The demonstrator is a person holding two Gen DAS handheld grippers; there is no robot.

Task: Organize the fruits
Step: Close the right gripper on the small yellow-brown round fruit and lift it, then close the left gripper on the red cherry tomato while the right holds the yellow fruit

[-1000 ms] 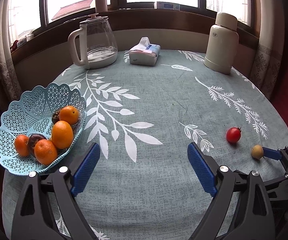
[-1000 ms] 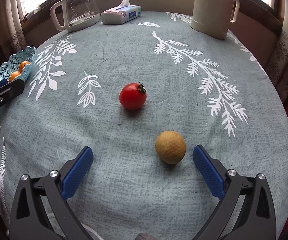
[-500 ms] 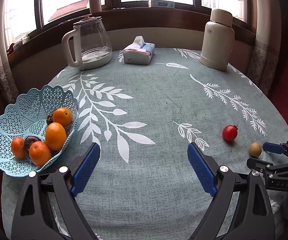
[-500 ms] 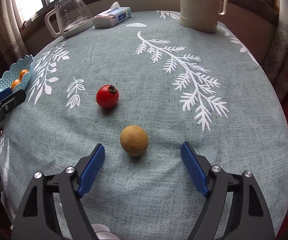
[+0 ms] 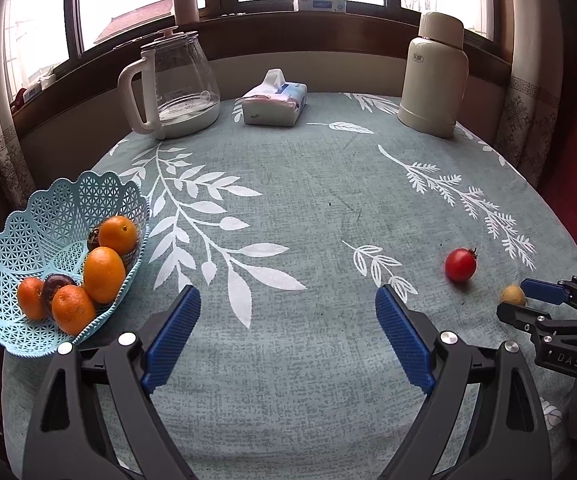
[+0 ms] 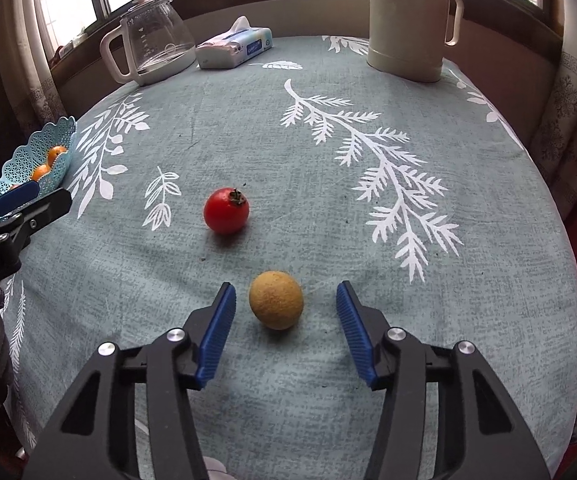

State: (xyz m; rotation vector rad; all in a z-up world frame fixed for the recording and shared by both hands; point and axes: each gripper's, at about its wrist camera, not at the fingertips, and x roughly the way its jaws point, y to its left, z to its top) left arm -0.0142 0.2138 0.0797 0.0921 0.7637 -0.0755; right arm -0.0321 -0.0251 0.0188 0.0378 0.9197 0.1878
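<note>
A round table (image 6: 488, 320) covered in a grey-green cloth with white leaf prints is filling both views, and along its far edge a glass kettle (image 5: 176, 84), a cream thermos (image 5: 434, 76) and a tissue pack (image 5: 274, 100) are standing in a row under the window. At the table's left edge a pale blue lattice basket (image 5: 36, 236) is sitting with several oranges (image 5: 104, 274) and a couple of dark fruits (image 5: 54, 286) piled in it. The left gripper (image 5: 288, 338) is hovering over bare cloth just right of the basket, its blue-padded fingers (image 5: 172, 332) spread wide and gripping nothing. The right gripper (image 6: 286, 330) is sitting low over the near right part of the table, its jaws released and partly spread, and in the left wrist view it is showing at the right edge beside the fruit. A red tomato (image 6: 226, 210) with a dark stem is lying on the cloth a little beyond the right gripper's fingertips, apart from the other fruit. The small round yellow-brown fruit (image 6: 275, 300) is resting on the cloth between the right gripper's two blue pads (image 6: 218, 328), nearer the left pad than the right one, with a gap showing on each side so that neither pad is touching it, and it is sitting close to the tips rather than deep in the jaws
</note>
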